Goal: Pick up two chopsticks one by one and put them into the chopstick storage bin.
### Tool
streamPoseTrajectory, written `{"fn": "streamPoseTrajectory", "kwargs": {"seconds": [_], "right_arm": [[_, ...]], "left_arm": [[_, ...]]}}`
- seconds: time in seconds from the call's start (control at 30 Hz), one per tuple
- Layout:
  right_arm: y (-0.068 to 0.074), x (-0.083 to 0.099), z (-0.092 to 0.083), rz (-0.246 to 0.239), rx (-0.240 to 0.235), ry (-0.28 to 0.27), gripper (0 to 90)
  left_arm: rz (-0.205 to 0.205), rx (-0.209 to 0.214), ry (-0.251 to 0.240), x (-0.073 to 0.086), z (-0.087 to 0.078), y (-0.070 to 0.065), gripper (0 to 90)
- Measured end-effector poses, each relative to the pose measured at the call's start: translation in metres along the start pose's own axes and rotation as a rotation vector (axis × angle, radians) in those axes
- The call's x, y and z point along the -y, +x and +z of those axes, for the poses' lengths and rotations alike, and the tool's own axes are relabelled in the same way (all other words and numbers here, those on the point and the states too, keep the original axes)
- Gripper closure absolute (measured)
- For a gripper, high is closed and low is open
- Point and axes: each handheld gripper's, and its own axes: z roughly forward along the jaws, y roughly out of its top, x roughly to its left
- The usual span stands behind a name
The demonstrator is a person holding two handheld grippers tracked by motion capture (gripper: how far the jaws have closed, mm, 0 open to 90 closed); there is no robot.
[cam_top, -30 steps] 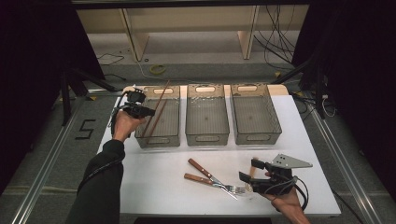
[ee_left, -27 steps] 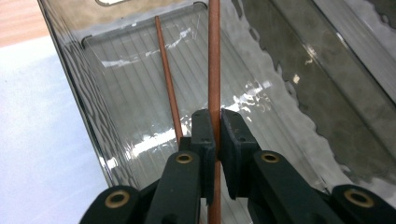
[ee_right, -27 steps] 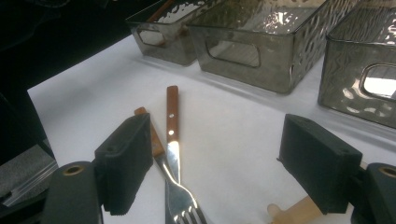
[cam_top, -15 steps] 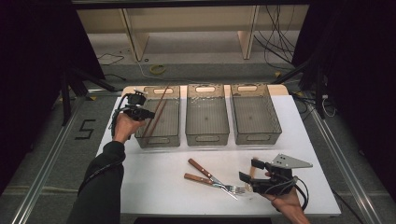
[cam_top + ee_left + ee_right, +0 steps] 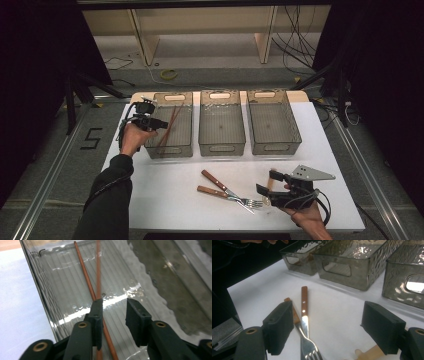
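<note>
Two reddish-brown chopsticks (image 5: 172,120) (image 5: 86,272) lie crossed in the left clear bin (image 5: 170,150) (image 5: 47,295). My left gripper (image 5: 162,123) (image 5: 113,302) hangs over that bin. Its jaws have just been opening and stand apart, with nothing between the pads. One chopstick runs under the left jaw. My right gripper (image 5: 267,182) (image 5: 328,312) is wide open low over the table's front right. A wooden-handled fork (image 5: 225,194) (image 5: 308,342) and a second wooden-handled utensil (image 5: 220,182) (image 5: 304,302) lie crossed in front of it on the white table (image 5: 165,200).
Two more clear bins, middle (image 5: 222,147) and right (image 5: 275,147), stand in a row at the back of the table. A pale wooden piece (image 5: 368,353) shows by my right jaw's base. Cables trail on the floor beyond.
The left gripper's jaws have come apart over the left bin, and the chopsticks lie free in it. Both hands have kept their places.
</note>
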Motion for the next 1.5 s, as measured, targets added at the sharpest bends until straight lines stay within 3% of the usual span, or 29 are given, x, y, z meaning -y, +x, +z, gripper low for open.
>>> {"fn": "streamPoseTrajectory", "kwargs": {"seconds": [0.23, 0.4, 0.73, 0.97, 1.4, 1.5], "right_arm": [[0.0, -0.001, 0.001, -0.006, 0.007, 0.012, 26.2], [-0.003, -0.004, 0.0, -0.003, 0.043, 0.042, 26.2], [-0.013, -0.011, 0.005, -0.001, 0.138, 0.121, 26.8], [-0.019, -0.013, 0.014, -0.011, 0.234, 0.198, 28.1], [-0.025, -0.015, 0.024, 0.035, 0.302, 0.237, 29.9], [-0.027, -0.015, 0.026, 0.045, 0.313, 0.25, 30.2]], "left_arm": [[0.012, 0.038, -0.07, 0.01, -0.021, -0.014, 45.7], [0.02, 0.07, -0.117, 0.024, -0.034, -0.024, 38.0], [0.03, 0.126, -0.168, 0.064, -0.045, -0.041, 32.1], [0.043, 0.135, -0.188, 0.081, -0.052, -0.053, 29.3], [0.071, 0.184, -0.249, 0.109, -0.055, -0.071, 25.5], [0.081, 0.179, -0.251, 0.114, -0.054, -0.072, 24.9]]}}
